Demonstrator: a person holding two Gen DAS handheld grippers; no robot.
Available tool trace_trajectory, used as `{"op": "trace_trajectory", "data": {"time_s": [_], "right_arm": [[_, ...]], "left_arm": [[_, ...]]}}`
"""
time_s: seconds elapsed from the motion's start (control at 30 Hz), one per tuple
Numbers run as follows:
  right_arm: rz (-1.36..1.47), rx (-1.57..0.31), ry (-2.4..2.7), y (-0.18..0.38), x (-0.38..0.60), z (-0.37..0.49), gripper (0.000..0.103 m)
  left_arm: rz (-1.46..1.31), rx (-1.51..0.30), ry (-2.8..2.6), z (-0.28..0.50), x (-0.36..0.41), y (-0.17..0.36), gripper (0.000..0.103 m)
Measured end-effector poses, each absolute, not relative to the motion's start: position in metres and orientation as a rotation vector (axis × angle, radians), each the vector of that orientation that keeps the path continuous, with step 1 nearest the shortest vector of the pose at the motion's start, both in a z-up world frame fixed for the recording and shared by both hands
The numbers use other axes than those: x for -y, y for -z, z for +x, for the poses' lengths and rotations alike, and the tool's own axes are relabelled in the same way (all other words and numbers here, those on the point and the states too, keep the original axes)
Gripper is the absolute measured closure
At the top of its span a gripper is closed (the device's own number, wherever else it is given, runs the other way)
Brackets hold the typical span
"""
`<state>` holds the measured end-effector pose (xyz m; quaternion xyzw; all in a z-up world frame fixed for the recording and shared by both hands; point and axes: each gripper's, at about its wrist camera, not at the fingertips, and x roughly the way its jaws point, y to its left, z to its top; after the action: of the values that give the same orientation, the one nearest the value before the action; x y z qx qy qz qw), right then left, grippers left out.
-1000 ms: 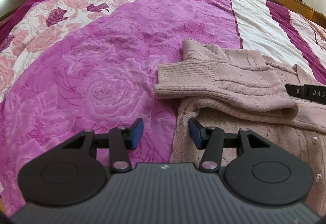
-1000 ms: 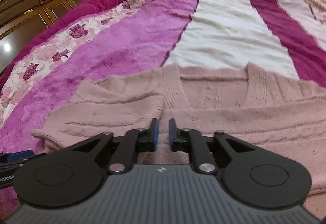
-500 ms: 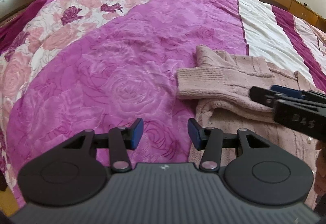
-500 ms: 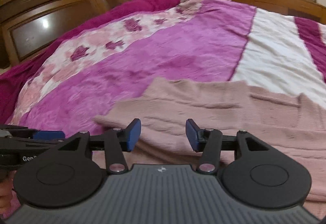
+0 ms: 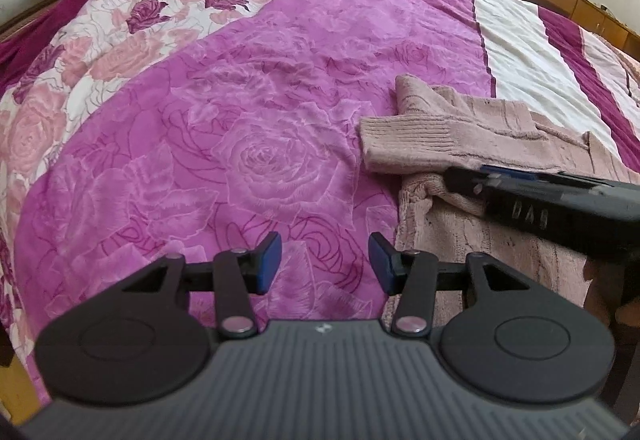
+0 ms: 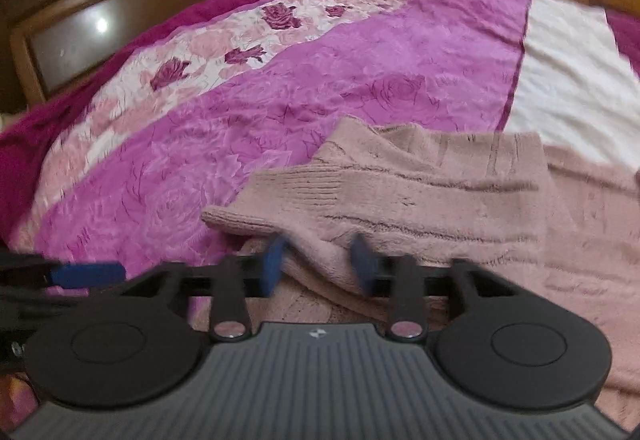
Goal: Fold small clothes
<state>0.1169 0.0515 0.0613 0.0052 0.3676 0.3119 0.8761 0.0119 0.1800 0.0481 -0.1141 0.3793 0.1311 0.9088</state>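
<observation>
Only one text can be read. In the left wrist view, the black side of the right gripper (image 5: 464,175) carries pale letters "DAS" (image 5: 530,215), a little blurred, and it is not sure that the word is complete. A small pale logo mark (image 5: 320,328) stands on the grey ribbed body of the left gripper (image 5: 324,264); it has no letters.

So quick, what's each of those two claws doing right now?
Left gripper: open, holding nothing, above the blanket.
Right gripper: jaws closing around a fold of the pink sweater's sleeve.
</observation>
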Motion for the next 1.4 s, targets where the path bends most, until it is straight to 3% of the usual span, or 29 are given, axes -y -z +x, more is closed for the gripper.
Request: {"op": "trace_trajectory", "data": {"time_s": [0.07,0.2,0.8,1.1,1.4], "right_arm": [[0.103,-0.79,-0.632,-0.06,-0.041,0.125,0.092],[0.218,-0.787,-0.616,-0.061,-0.024,0.129,0.096],[0.294,-0.553,-0.377,-0.12,0.089,0.102,0.096],[0.162,-0.507,-0.213,-0.101,0.136,0.082,0.096],[0.042,-0.634,-0.21,-0.065,0.137,0.071,0.095]], "left_arm": [[-0.235,-0.78,-0.265,0.012,-0.179,-0.049,0.053],[-0.226,-0.771,-0.252,0.013,-0.176,-0.053,0.053],[-0.184,-0.718,-0.125,0.045,-0.14,-0.078,0.053],[-0.149,-0.73,-0.081,0.062,-0.121,-0.077,0.053],[-0.137,-0.774,-0.076,0.08,-0.113,-0.068,0.053]]}}
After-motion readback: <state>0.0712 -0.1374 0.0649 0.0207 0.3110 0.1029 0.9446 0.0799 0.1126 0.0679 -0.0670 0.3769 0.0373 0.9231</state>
